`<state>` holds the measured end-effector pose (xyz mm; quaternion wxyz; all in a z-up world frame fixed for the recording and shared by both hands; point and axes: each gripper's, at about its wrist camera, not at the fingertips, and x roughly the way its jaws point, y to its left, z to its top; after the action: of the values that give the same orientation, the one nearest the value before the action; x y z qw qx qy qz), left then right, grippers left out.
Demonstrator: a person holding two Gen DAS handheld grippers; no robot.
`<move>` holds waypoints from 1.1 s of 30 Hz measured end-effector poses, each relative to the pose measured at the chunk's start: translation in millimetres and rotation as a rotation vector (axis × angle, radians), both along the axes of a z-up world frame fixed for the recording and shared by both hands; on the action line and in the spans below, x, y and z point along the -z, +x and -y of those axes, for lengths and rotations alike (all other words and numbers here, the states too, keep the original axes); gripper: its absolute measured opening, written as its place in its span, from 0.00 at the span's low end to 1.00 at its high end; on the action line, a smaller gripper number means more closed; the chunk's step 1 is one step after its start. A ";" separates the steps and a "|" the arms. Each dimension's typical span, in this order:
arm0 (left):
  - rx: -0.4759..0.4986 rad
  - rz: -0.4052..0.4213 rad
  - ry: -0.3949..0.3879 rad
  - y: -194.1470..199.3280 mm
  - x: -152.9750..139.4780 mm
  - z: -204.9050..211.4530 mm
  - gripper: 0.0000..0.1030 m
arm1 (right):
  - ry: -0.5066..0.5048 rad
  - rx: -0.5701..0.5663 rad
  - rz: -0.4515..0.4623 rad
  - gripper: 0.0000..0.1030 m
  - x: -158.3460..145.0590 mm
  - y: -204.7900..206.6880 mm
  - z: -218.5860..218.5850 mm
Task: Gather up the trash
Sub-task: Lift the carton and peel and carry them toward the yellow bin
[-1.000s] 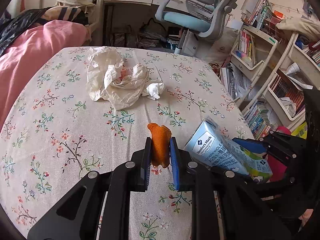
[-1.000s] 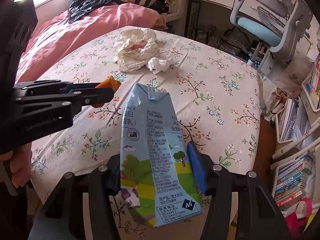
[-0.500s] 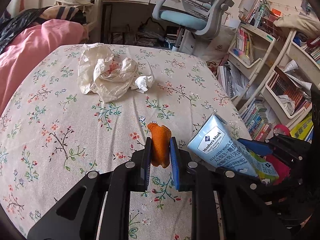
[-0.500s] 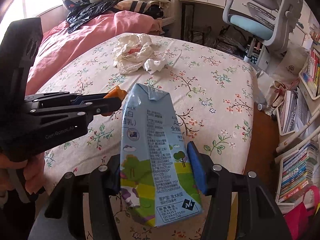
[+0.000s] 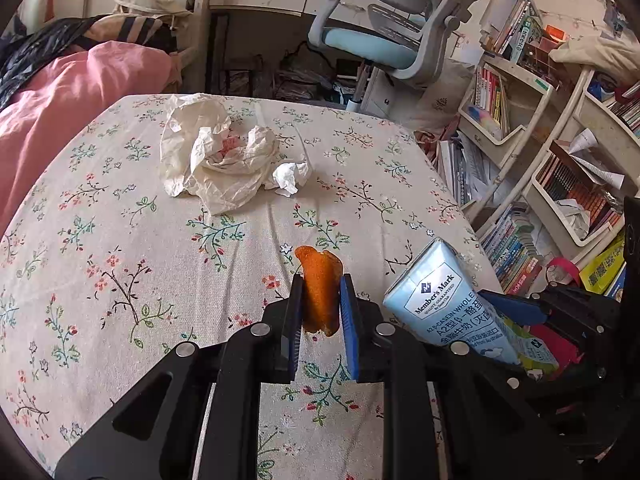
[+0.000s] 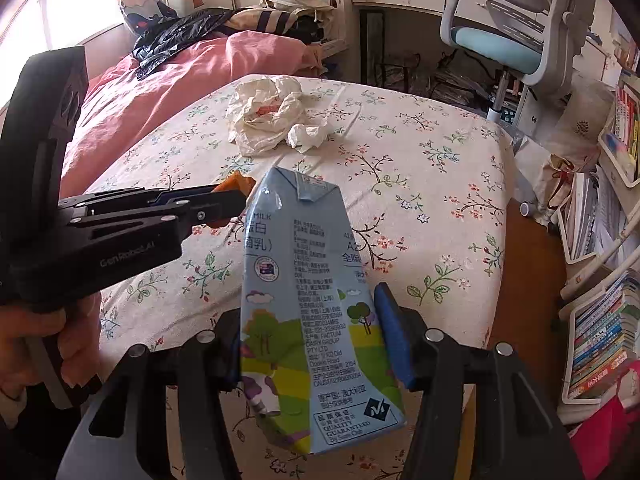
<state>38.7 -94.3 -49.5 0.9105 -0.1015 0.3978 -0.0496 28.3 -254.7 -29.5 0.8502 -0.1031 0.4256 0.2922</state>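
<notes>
Orange peel: pinched upright between the left jaws, top end sticking out past the blue pads, held above the floral cloth.
Milk carton: light blue, flattened at the top, clamped across its lower half by the right jaws, tilted up and away from the camera; in the left wrist view just right of the peel, apart from it.
Left gripper: jaws narrow, closed on the peel; seen from the side in the right wrist view, a hand on its handle at the left edge.
Right gripper: jaws held moderately wide by the carton, both blue pads pressed against its sides.
Crumpled paper wrapper: cream, with a pink-red patch inside, lying on the far part of the surface.
Tissue wad: small, white, touching the wrapper's right edge.
Surface: covered by a beige cloth with flower sprigs.
Pink bedding: left of the surface.
Office chair: grey and light blue, beyond the far edge.
Bookshelves: to the right, packed with books.
</notes>
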 end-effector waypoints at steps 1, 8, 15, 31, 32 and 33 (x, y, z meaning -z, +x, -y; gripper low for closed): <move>0.001 0.002 0.001 0.2 -0.8 0.1 0.17 | -0.001 -0.001 0.000 0.53 0.3 -0.4 -0.1; -0.003 0.003 0.016 0.6 -2.3 0.0 0.17 | 0.001 0.004 0.000 0.53 1.2 -0.3 1.8; -0.008 0.009 0.024 0.0 -4.0 -0.2 0.17 | 0.004 0.009 0.004 0.53 0.3 -0.2 2.1; -0.020 0.003 0.029 1.9 -3.3 -1.6 0.17 | 0.004 0.008 0.008 0.53 -0.8 -1.4 2.2; -0.021 0.003 0.030 2.1 -3.5 -2.1 0.17 | 0.005 0.009 0.008 0.53 -0.9 -1.4 2.3; -0.023 0.004 0.030 2.2 -3.7 -2.2 0.17 | 0.005 0.010 0.009 0.53 -0.9 -1.5 2.6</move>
<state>40.9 -92.1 -45.8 0.9133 -0.0922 0.3954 -0.0332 26.8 -257.3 -28.6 0.8537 -0.0999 0.4217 0.2887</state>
